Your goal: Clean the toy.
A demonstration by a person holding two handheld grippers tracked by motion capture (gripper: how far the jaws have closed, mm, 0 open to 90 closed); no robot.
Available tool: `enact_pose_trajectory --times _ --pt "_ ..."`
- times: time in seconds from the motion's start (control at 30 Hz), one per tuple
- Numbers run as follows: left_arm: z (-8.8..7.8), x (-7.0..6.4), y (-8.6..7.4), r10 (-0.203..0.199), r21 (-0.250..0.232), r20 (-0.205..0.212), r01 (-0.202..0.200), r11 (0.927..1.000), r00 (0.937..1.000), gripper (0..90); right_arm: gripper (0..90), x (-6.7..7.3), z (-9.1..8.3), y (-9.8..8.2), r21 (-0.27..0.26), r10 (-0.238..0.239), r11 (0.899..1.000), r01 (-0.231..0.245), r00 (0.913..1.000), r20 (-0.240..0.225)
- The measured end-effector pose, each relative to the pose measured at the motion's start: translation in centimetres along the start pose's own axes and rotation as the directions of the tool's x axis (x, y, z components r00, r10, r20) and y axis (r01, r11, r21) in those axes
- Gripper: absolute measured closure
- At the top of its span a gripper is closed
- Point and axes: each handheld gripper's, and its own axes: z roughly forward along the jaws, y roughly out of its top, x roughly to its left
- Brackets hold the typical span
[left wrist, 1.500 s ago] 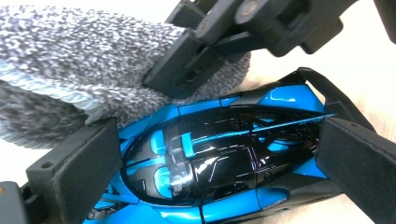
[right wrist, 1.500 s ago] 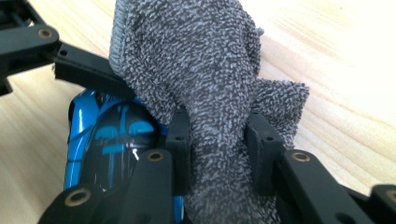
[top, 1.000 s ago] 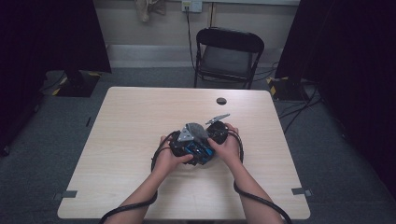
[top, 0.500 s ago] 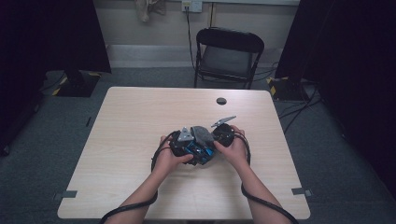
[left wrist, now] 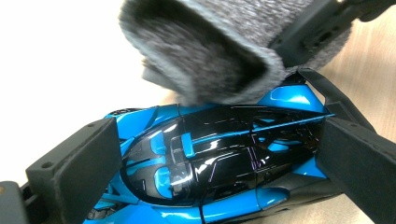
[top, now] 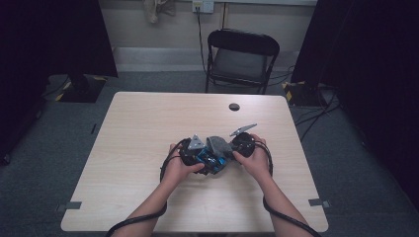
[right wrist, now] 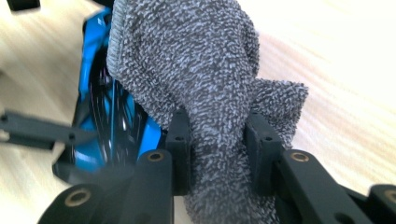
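Note:
A blue and black toy car (left wrist: 219, 163) lies on the pale wooden table (top: 148, 123), near its middle. My left gripper (left wrist: 215, 172) is shut on the toy car, one jaw on each side of its body. My right gripper (right wrist: 218, 135) is shut on a grey terry cloth (right wrist: 196, 70), which rests against the top of the car (right wrist: 100, 102). In the high view the left gripper (top: 197, 154) and right gripper (top: 232, 148) meet over the car (top: 210, 160), with the cloth (top: 217, 144) between them.
A small black round disc (top: 234, 106) lies on the table toward the far right. A black folding chair (top: 242, 54) stands beyond the far edge. Cables trail from both grippers along the person's forearms.
The right gripper and the cloth have shifted a little to the right across the car. The left gripper and the car have stayed put.

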Motion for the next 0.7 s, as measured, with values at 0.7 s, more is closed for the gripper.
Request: enact_pose_trajectory --times 0.7 --pt "0.0 0.0 -0.1 0.001 -0.009 0.000 -0.001 1.0000 1.0000 0.0 66.9 0.9 4.4 4.7 -0.078 0.100 0.992 -0.096 0.9937 0.050"
